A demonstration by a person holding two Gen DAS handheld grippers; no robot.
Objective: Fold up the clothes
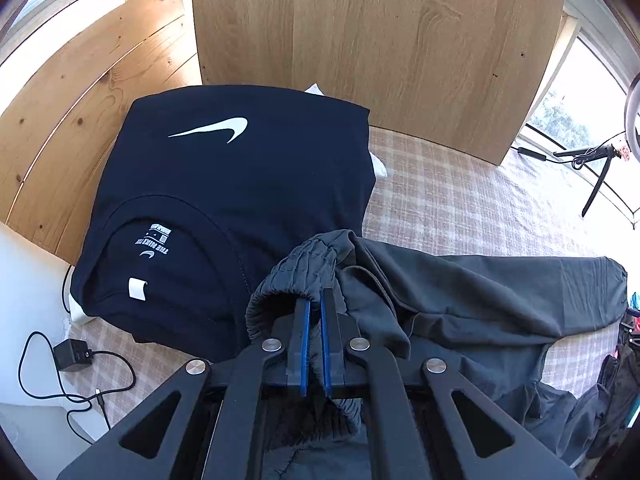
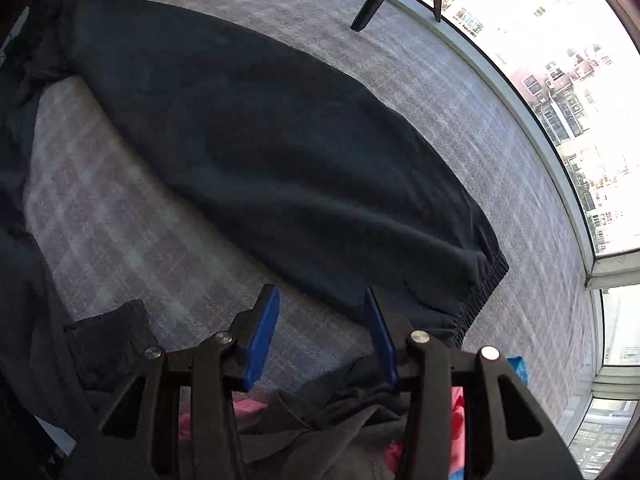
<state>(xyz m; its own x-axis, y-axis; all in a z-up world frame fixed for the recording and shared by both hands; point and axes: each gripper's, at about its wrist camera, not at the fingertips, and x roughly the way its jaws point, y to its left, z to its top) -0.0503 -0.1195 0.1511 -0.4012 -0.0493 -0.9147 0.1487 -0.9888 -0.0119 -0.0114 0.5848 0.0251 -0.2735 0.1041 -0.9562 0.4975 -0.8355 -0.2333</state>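
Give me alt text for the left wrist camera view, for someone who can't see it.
The left gripper is shut on the elastic waistband of dark grey sweatpants spread over a checked bedcover. Beside it lies a folded black Nike T-shirt, in front of a wooden headboard.

Bright window daylight, blown-out glass, dim shadowed cloth, fisheye-curved edges.

Left black two-finger gripper: blue-padded fingers nearly together, clamped on gathered elastic cuff of dark grey trousers. Right black two-finger gripper: blue pads spread wide apart, nothing between, angled downward.
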